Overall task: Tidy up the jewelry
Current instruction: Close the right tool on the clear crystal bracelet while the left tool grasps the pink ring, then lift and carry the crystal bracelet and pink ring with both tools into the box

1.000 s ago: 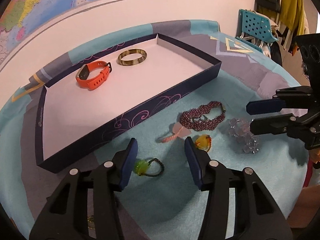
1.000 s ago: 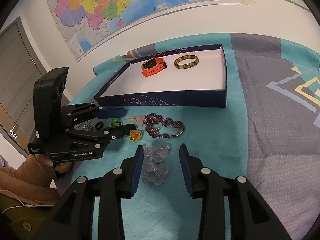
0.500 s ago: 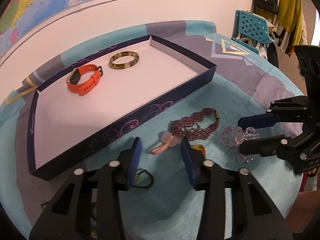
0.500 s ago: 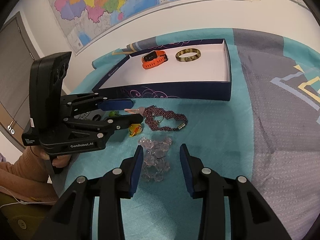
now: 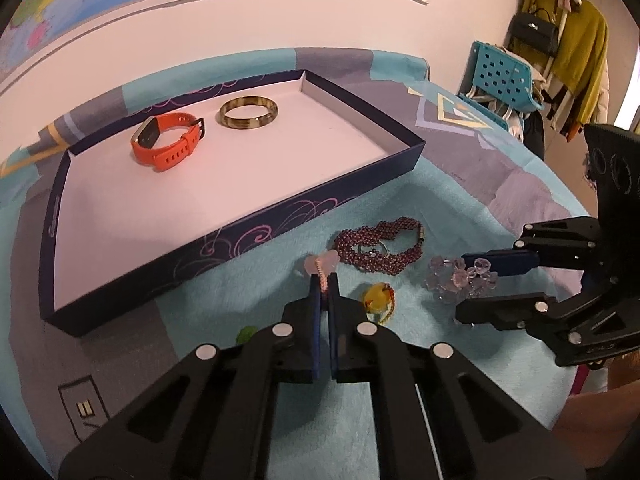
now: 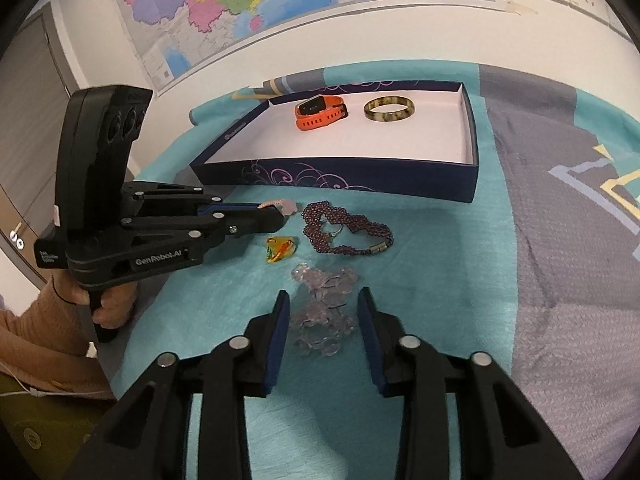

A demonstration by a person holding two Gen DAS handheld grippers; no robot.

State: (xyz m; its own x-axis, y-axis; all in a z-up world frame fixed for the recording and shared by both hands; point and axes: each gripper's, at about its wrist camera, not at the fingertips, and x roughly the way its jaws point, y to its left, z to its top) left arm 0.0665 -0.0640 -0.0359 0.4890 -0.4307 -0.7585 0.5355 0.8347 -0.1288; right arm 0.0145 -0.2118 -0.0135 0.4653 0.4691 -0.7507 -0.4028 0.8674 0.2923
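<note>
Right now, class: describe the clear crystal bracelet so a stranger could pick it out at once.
Find the dark blue box on the teal cloth. In front of it lies a purple beaded bracelet; nearer still sits the clear crystal bracelet. It alone is colourless, a heap of see-through faceted beads.

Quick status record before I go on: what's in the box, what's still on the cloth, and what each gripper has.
in box: orange watch; mottled bangle
box: navy tray, white floor
on cloth: garnet bead bracelet; yellow charm; green-charm cord, mostly hidden
left gripper: shut on pink hair clip
right gripper: jaws closing around clear crystal bracelet, pads not yet pressing
</note>
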